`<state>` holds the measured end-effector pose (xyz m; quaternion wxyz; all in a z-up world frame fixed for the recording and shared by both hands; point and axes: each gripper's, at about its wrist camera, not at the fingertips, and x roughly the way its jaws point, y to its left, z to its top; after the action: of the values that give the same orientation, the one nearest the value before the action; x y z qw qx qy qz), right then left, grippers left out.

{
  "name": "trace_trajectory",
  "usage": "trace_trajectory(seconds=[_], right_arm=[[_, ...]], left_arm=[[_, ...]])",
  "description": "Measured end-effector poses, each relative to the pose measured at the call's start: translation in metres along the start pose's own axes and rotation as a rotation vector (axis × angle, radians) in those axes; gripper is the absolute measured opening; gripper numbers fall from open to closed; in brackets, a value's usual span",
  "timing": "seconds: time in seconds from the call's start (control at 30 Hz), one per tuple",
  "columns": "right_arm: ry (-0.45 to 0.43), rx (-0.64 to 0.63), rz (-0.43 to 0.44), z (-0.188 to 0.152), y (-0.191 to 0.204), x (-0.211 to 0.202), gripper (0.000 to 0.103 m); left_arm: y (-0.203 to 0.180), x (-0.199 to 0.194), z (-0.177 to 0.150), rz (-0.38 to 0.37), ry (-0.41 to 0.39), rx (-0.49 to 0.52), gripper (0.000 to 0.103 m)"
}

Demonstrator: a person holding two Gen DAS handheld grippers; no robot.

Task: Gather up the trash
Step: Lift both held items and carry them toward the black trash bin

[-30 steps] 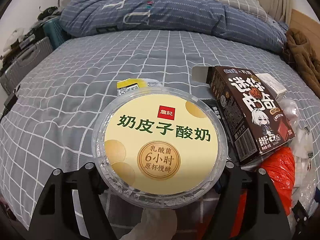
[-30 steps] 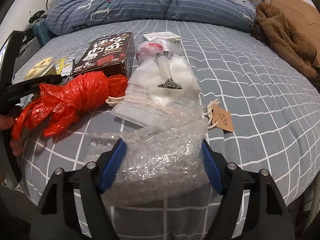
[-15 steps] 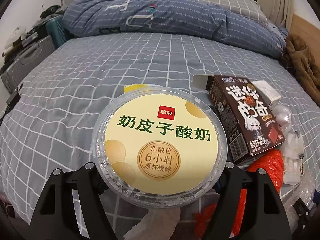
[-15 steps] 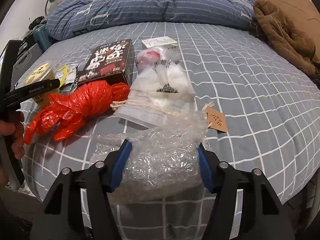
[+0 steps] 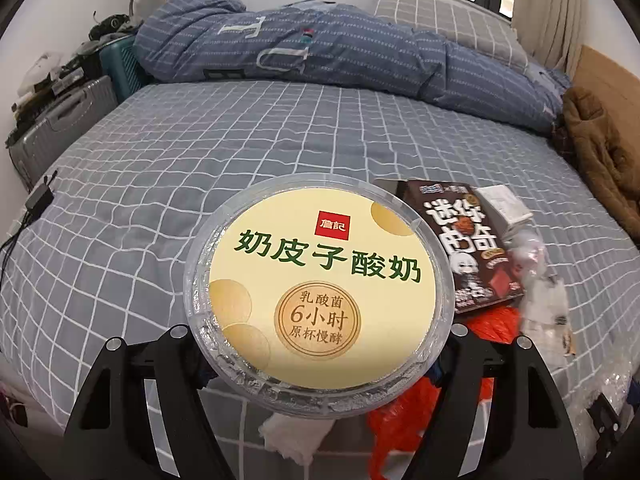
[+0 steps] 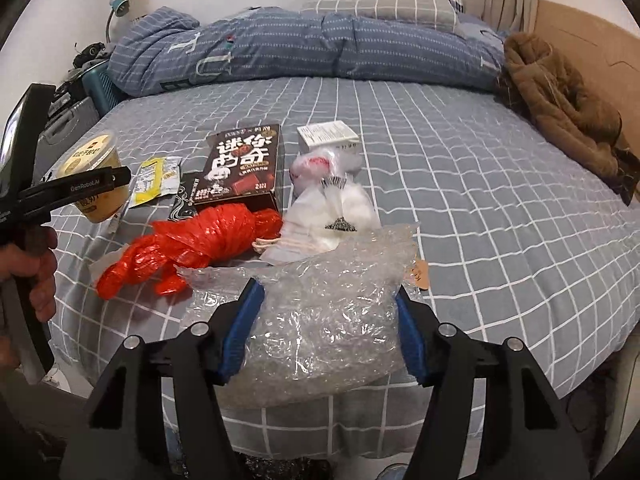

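Bed: grey mattress sheet with white grid, rolled blue striped duvet along far edge, brown coat at far right corner.
Trash: brown printed carton, red plastic bag near front edge.
Right gripper: just closing, pinching clear crumpled bubble wrap, lifted off sheet.
Left gripper: clamped on round clear-lidded yellow yogurt tub.

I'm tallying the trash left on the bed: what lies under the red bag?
The red bag lies on the checked sheet, its upper end against the brown box. A drawstring pokes out beside it. Whatever is beneath the bag is covered.
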<state>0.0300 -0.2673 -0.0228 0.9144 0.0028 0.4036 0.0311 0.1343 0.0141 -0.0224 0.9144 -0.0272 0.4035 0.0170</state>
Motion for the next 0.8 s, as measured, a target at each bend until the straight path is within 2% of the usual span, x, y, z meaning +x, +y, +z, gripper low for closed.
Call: trace_trajectory(seconds=[0.33, 0.8], right_arm=[[-0.049, -0.006, 0.008, -0.001, 0.009, -0.022, 0.06], [-0.078, 0.007, 0.007, -0.032, 0.014, -0.05, 0.06]], left_arm=[[-0.001, -0.045, -0.032, -0.024, -0.007, 0.007, 0.072], [-0.006, -0.092, -0.093, -0.037, -0.017, 0.02, 0.072]])
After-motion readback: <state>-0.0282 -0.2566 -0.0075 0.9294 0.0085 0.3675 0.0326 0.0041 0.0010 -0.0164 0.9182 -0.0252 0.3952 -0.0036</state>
